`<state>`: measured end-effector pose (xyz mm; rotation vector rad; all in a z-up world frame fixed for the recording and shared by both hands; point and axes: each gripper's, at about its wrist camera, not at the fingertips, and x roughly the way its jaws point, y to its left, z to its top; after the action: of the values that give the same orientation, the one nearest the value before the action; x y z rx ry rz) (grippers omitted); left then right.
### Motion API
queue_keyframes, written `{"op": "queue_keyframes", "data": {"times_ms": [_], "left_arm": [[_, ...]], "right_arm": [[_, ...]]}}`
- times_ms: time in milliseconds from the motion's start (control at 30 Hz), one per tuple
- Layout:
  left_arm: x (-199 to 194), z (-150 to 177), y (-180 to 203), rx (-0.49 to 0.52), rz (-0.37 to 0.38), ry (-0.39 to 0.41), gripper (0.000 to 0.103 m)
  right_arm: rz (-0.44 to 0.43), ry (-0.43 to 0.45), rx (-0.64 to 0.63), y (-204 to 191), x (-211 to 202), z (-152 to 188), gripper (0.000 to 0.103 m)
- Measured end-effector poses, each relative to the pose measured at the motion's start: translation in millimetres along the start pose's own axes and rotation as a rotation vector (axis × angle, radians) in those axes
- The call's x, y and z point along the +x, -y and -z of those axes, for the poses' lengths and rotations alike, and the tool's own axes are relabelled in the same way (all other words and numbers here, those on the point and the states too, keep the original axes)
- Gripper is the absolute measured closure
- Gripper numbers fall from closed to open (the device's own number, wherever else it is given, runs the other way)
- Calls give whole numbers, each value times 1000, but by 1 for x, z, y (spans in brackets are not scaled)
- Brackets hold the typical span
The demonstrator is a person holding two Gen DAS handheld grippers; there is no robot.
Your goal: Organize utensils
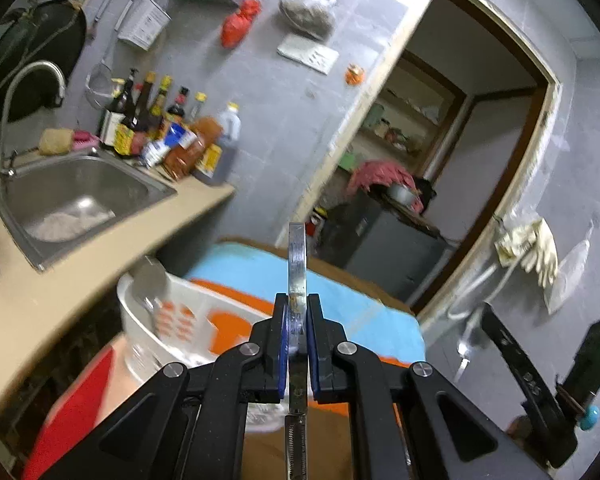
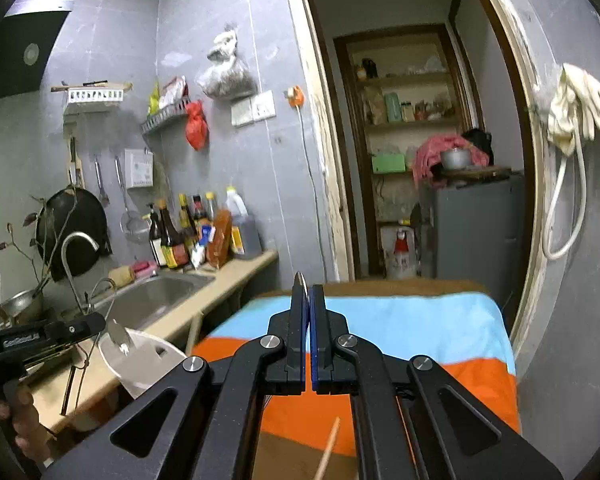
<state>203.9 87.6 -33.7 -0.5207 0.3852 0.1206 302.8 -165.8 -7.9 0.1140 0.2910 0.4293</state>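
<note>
The left gripper (image 1: 298, 320) fingers are pinching a stiff, slick metal utensil (image 1: 297, 264) edge-on; the right gripper (image 2: 309, 308) fingers are pressing together around something thin.

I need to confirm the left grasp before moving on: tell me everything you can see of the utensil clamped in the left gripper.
The utensil looks like shiny metal, thin and flat, seen edge-on from the left wrist view. The left gripper is shut on it, both blue-padded fingers pressing its sides. It stands out past the fingertips, pointing forward over the striped cloth, touching nothing else. Its far end is rounded; whether it is a spoon, fork or knife cannot be told. The white basket sits below, to its left.
</note>
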Motion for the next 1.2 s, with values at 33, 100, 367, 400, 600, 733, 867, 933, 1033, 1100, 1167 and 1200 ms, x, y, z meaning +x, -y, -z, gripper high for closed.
{"op": "queue_keyframes", "data": {"times_ms": [33,100,367,400,600,733,867,933,1033,1100,1167,1200], "left_arm": [[0,-5,-4,-2,-4,9,95],[0,-17,-15,-7,-9,29,95],[19,-53,-46,-3,51,75,95],[23,-57,-51,-13,75,77,95],[55,-68,-78,-49,165,73,95],[76,-66,-91,-57,191,53,95],[89,-59,-94,-41,209,49,95],[91,-53,-92,-22,214,52,95],[90,-44,-87,13,211,66,95],[90,-38,-84,34,203,75,95],[88,-33,-80,58,192,89,95],[87,-30,-77,82,179,100,95]], "right_arm": [[4,11,-2,-5,-1,-3,101],[8,35,-4,-18,-1,-11,101],[39,129,15,-63,13,-30,101],[48,137,17,-67,15,-30,101],[114,173,1,-99,38,-22,101],[143,171,-21,-111,50,-11,101],[174,164,-78,-122,58,0,101],[186,156,-106,-124,60,4,101],[193,143,-131,-126,61,8,101],[195,130,-140,-127,62,10,101],[196,125,-144,-127,61,12,101],[198,123,-148,-127,61,13,101]]}}
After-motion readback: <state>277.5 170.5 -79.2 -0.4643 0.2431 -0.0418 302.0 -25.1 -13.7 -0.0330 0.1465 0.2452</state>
